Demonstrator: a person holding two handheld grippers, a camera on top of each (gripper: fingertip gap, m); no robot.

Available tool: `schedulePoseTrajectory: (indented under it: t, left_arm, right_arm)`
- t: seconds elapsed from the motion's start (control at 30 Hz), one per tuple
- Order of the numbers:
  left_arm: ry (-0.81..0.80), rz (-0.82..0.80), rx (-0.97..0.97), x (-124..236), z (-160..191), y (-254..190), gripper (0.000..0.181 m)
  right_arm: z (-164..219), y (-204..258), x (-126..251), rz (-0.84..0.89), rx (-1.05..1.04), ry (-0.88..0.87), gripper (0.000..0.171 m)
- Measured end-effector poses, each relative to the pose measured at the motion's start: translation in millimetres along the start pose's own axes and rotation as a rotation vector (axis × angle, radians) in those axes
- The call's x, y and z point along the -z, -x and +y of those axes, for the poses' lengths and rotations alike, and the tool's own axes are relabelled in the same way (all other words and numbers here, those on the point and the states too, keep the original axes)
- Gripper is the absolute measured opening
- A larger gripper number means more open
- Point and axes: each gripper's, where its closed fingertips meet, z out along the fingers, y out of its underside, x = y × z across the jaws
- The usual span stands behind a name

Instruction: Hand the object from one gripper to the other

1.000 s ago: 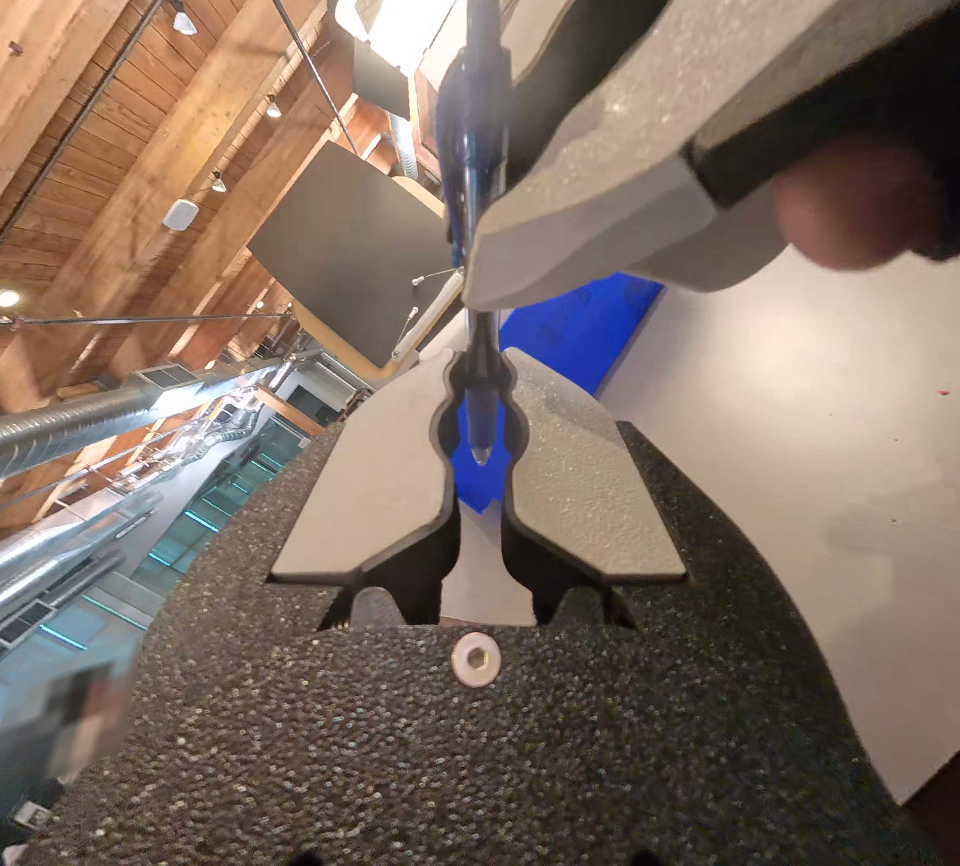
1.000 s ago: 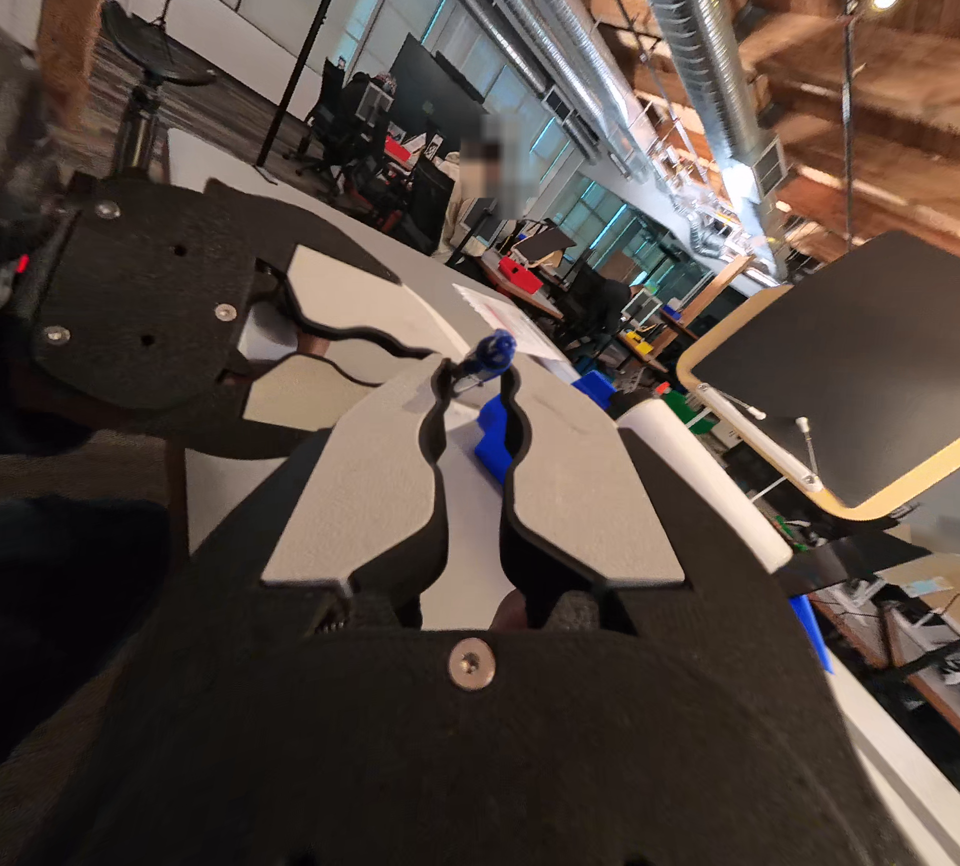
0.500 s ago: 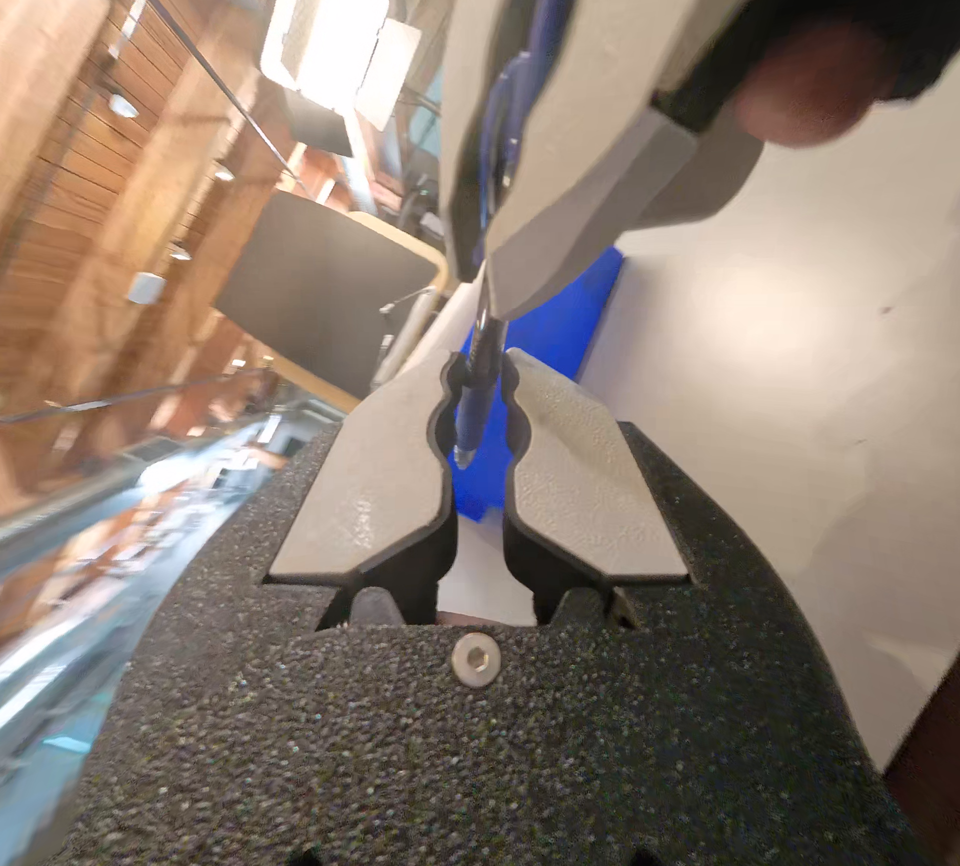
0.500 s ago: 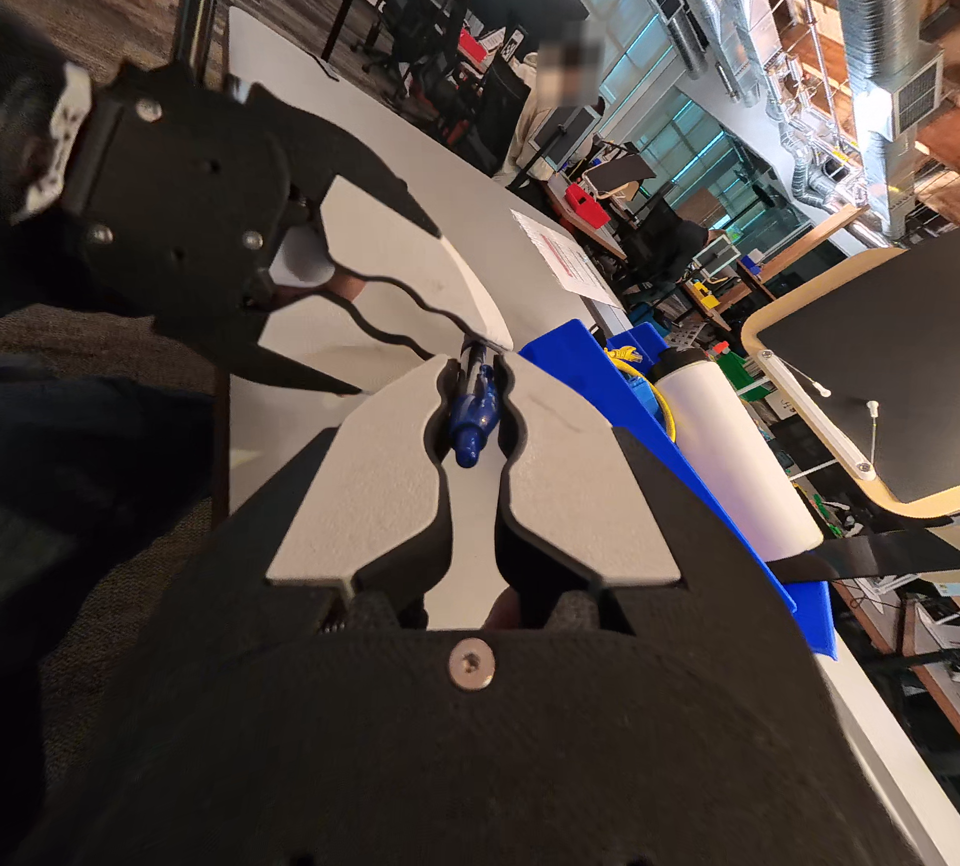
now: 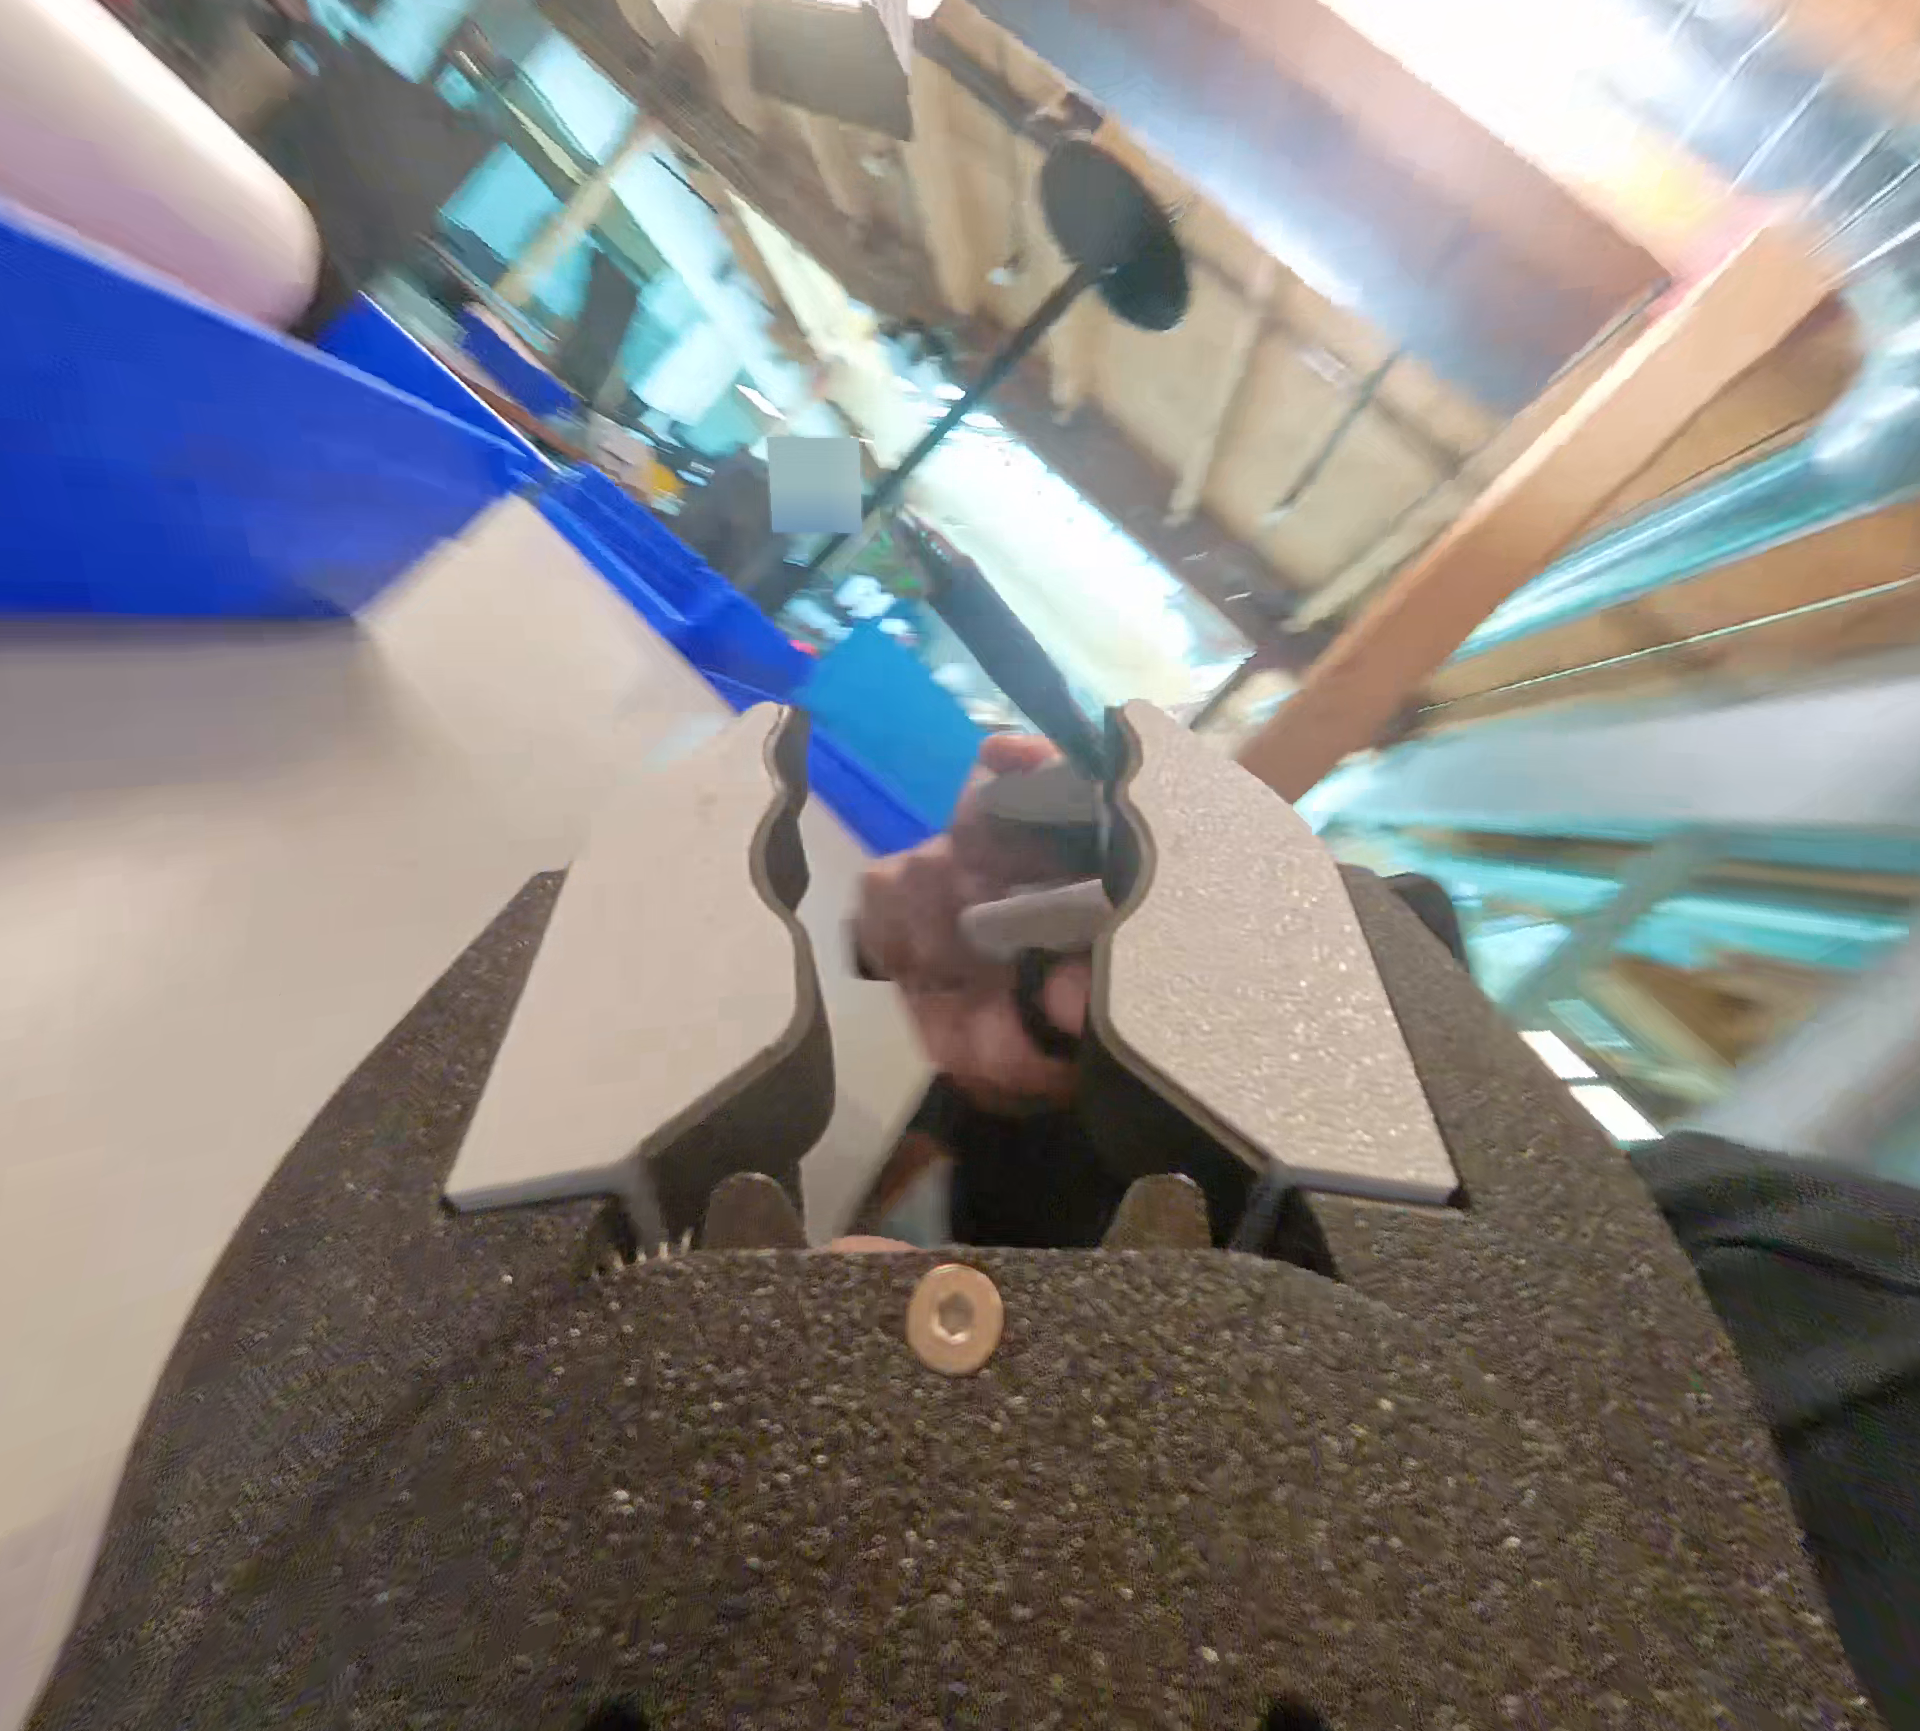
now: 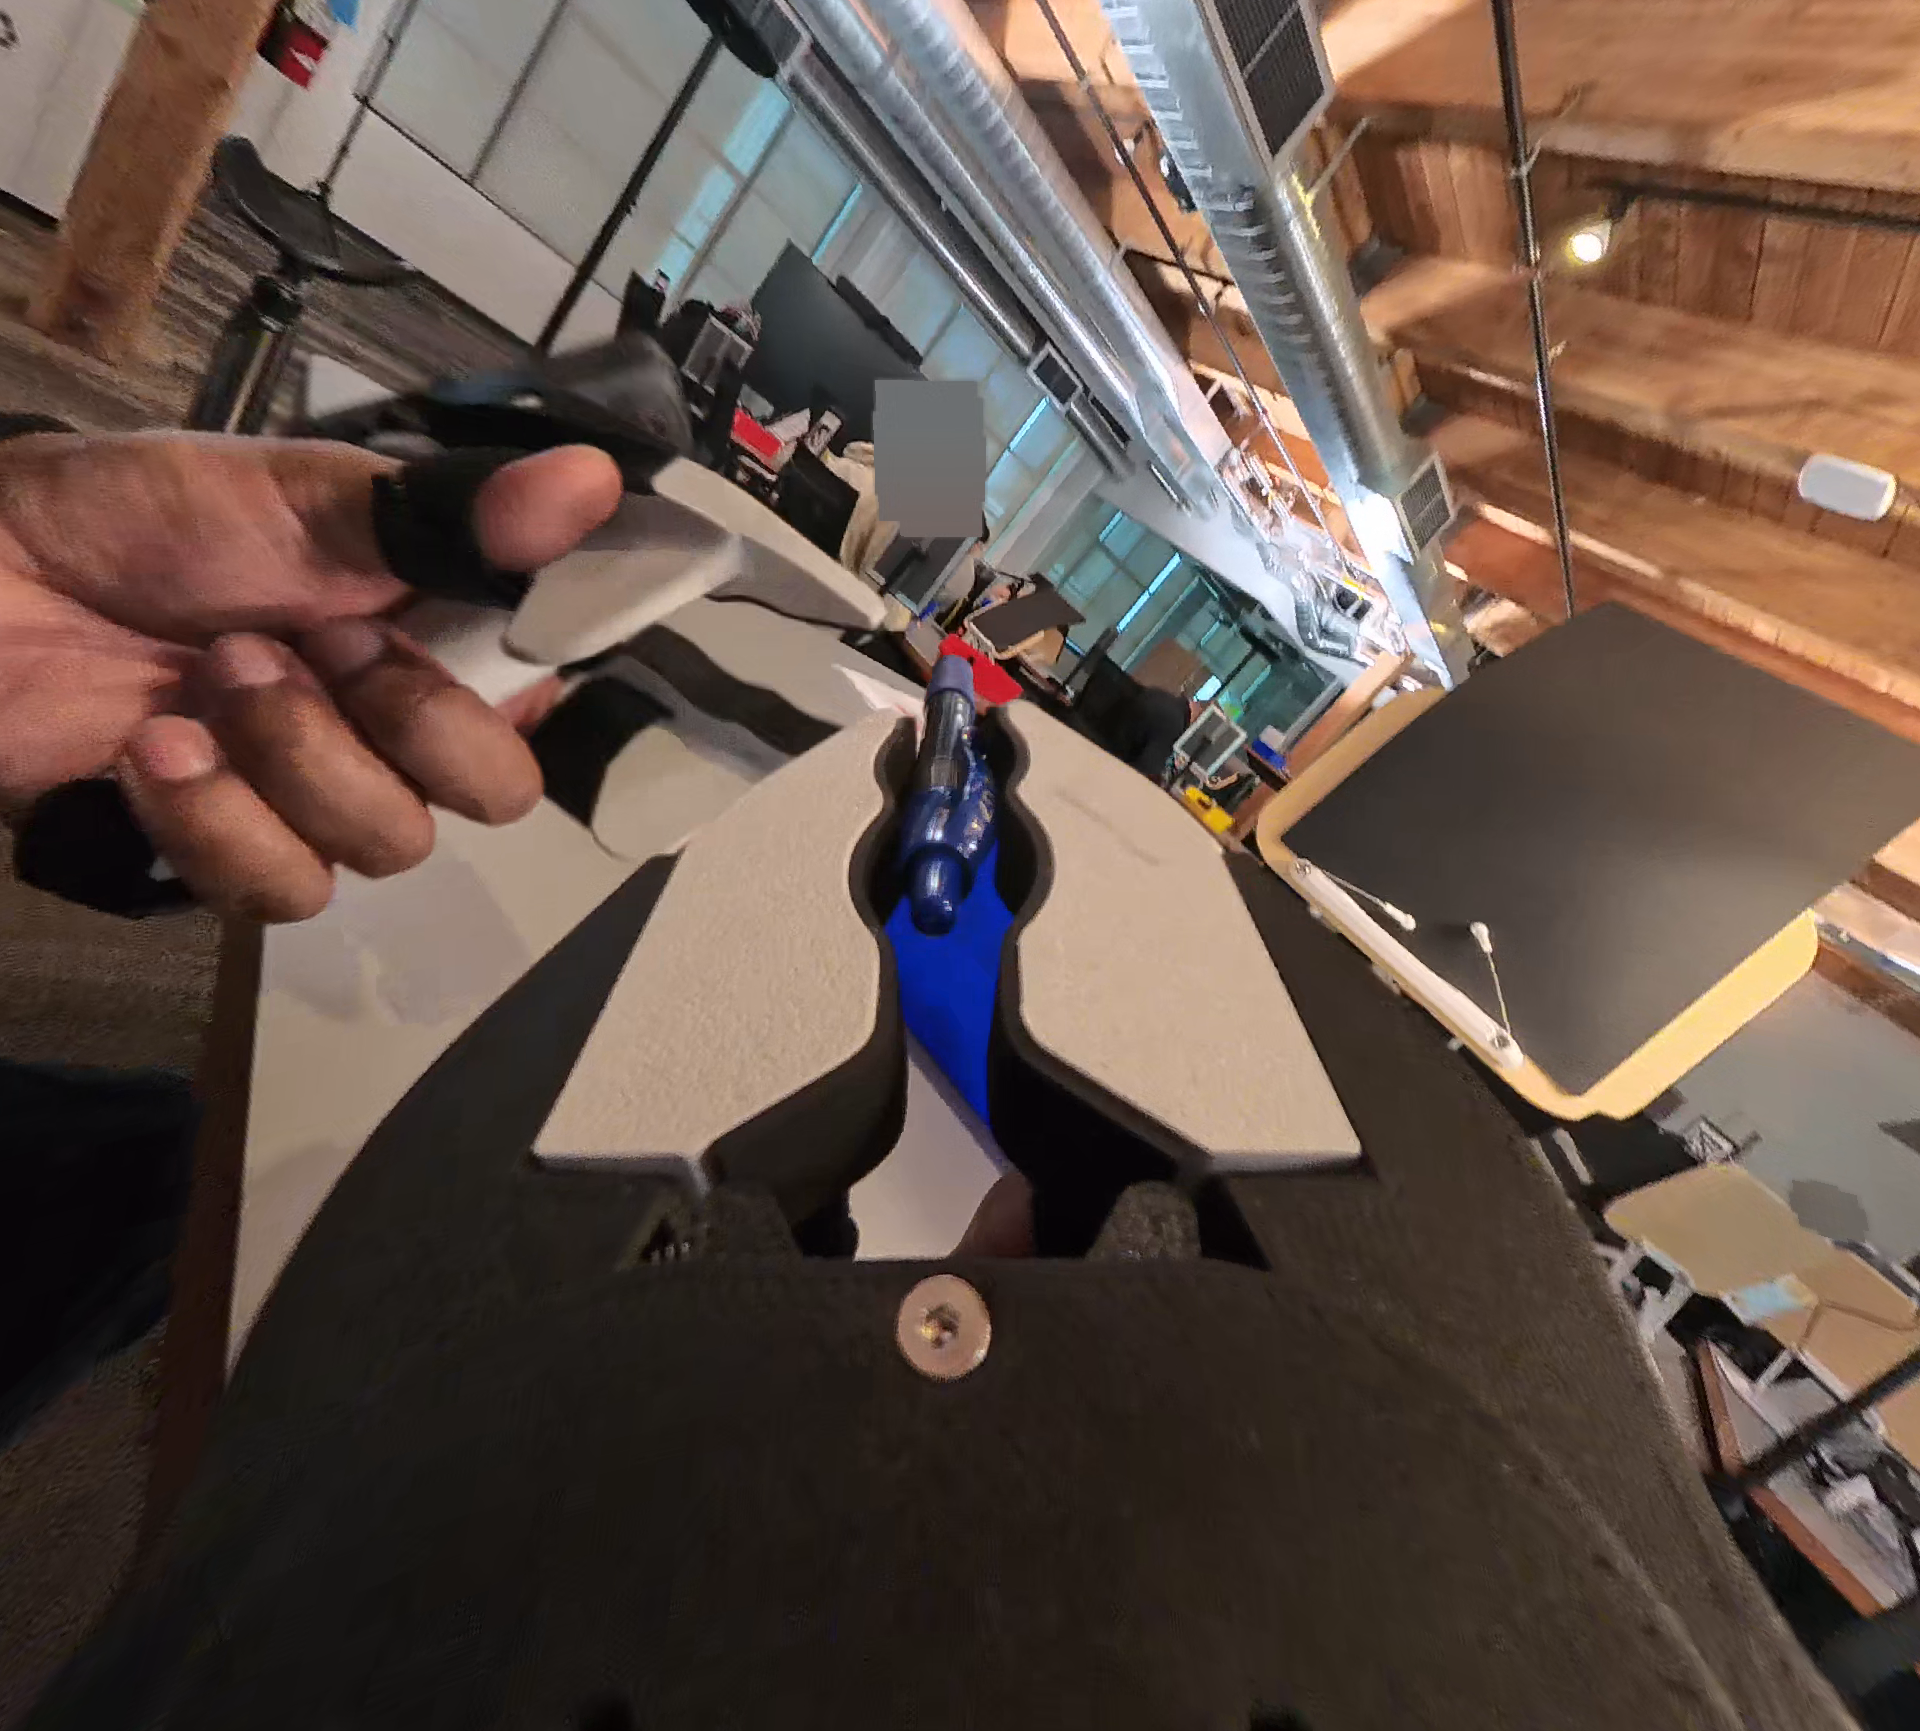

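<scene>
A blue pen (image 6: 951, 798) is clamped between the jaws of my right gripper (image 6: 951, 725), its length running forward along the fingers. My left gripper (image 5: 951, 725) is open and empty, and its view is motion-blurred. In the right wrist view the left gripper (image 6: 790, 653) sits just left of the pen tip, apart from it, jaws spread, held by a hand (image 6: 260, 642). In the left wrist view a hand (image 5: 966, 933) on a grey handle shows between the open fingers.
A white table (image 6: 416, 954) lies below both grippers. A blue bin (image 5: 208, 486) stands on it with a white cylinder (image 5: 135, 175) beside it. The bin also shows through the right jaw gap (image 6: 951, 985). A black board with a pale wooden edge (image 6: 1610, 850) is on the right.
My left gripper has opened, let go of the pen and swung away. The pen now stays in my right gripper alone.
</scene>
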Motion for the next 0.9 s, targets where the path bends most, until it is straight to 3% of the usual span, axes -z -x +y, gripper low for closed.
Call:
schedulePoseTrajectory:
  t: [0.17,0.3,0.47,0.67,0.77,0.9]
  left_arm:
    - [0.04,0.178,0.254,-9,15,-18,0.048]
    - [0.007,0.199,0.228,-6,13,-21,0.014]
    - [-0.048,0.185,0.083,-2,7,-23,0.012]
    - [-0.155,-0.04,-0.444,13,-23,-23,0.012]
    - [-0.131,-0.255,-0.896,23,-35,-21,0.013]
    - [-0.024,-0.517,-1.547,26,-34,-19,0.012]
  right_arm:
    - [-1,18,-2,-0.07,0.022,-0.03,0.013]
    - [4,24,-4,-0.097,0.007,-0.021,0.013]
    - [12,26,-8,-0.086,-0.003,0.022,0.014]
    - [39,21,-11,-0.121,-0.119,0.188,0.028]
    - [42,11,-8,-0.1,-0.149,0.227,0.029]
    - [14,10,-9,-0.102,-0.2,0.149,0.028]
